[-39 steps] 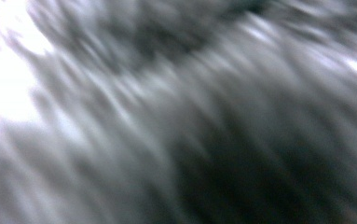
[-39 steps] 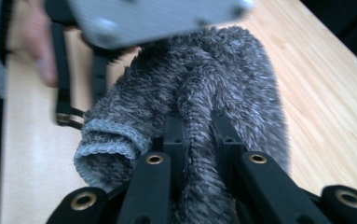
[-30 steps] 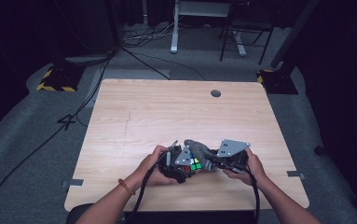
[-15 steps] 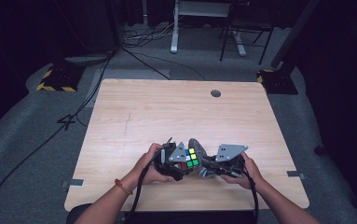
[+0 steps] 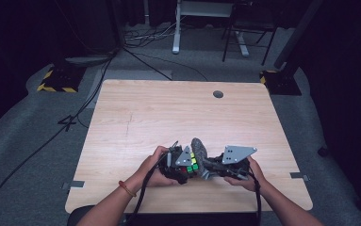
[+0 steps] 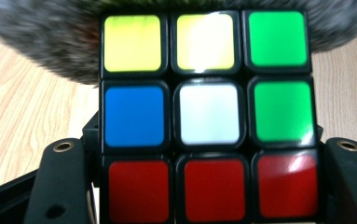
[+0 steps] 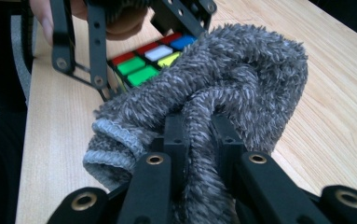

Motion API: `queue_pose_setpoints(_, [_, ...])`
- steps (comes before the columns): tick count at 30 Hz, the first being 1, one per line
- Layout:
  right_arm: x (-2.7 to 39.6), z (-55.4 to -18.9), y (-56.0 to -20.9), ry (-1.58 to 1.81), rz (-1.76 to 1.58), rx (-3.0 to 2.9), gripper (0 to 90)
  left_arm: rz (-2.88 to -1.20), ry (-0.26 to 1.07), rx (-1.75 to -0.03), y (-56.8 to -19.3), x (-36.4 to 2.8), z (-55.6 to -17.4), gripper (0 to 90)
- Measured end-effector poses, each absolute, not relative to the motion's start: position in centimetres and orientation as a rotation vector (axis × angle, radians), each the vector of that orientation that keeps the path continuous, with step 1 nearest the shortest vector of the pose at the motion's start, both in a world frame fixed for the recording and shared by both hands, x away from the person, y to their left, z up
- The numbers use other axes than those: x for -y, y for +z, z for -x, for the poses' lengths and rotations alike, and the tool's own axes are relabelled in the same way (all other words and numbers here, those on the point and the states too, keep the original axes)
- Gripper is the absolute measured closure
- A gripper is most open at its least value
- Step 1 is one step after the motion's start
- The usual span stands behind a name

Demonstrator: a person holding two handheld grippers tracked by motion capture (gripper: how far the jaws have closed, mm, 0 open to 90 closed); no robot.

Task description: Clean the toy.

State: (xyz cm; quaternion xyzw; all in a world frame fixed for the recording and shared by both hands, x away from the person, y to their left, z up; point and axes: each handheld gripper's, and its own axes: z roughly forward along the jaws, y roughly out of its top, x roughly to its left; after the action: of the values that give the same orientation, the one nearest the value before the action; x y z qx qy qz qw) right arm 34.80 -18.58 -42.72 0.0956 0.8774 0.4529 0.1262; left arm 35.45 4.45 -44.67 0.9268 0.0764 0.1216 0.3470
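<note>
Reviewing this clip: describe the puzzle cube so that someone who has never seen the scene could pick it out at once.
Start at the wooden table and go to its near edge, where two hands meet. The cube sits clamped in the left gripper, pressed against a fuzzy grey cloth that the right gripper pinches. It is the one hard, black-framed thing there, with glossy squares of yellow, green, blue, white and red.
</note>
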Motion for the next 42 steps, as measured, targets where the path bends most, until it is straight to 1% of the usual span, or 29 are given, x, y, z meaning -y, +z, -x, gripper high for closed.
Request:
queue_pose_setpoints(13, [18.4,-34.4,-41.6,1.351,-0.275,-2.518,79.8,-2.398,0.352,-0.174,-44.1,-4.3,-35.4,33.3])
queue_pose_setpoints(19, [18.8,-34.7,-42.3,1.299,-0.311,-2.548,79.8,-2.381,0.349,-0.190,-43.7,-4.7,-35.5,33.4])
queue_pose_setpoints(28, [19.0,-35.4,-43.1,1.233,-0.337,-2.599,79.6,-2.312,0.321,-0.260,-43.4,-6.2,-36.2,33.5])
queue_pose_setpoints(34, [18.9,-34.5,-41.7,1.371,-0.274,-2.503,79.6,-2.345,0.312,-0.213,-43.8,-4.7,-35.6,33.4])
queue_pose_setpoints(36, [18.5,-34.1,-41.5,1.362,-0.255,-2.498,79.6,-2.358,0.327,-0.204,-43.8,-4.1,-35.3,33.2])
queue_pose_setpoints(38, [18.6,-34.0,-41.1,1.389,-0.256,-2.480,79.7,-2.352,0.306,-0.197,-43.8,-4.0,-35.4,33.3])
queue_pose_setpoints(40, [18.7,-34.1,-41.0,1.402,-0.262,-2.479,79.6,-2.361,0.337,-0.185,-43.8,-3.8,-35.2,33.3])
queue_pose_setpoints(42, [18.6,-34.2,-41.0,1.359,-0.275,-2.476,79.7,-2.361,0.335,-0.182,-43.7,-3.8,-35.1,33.4])
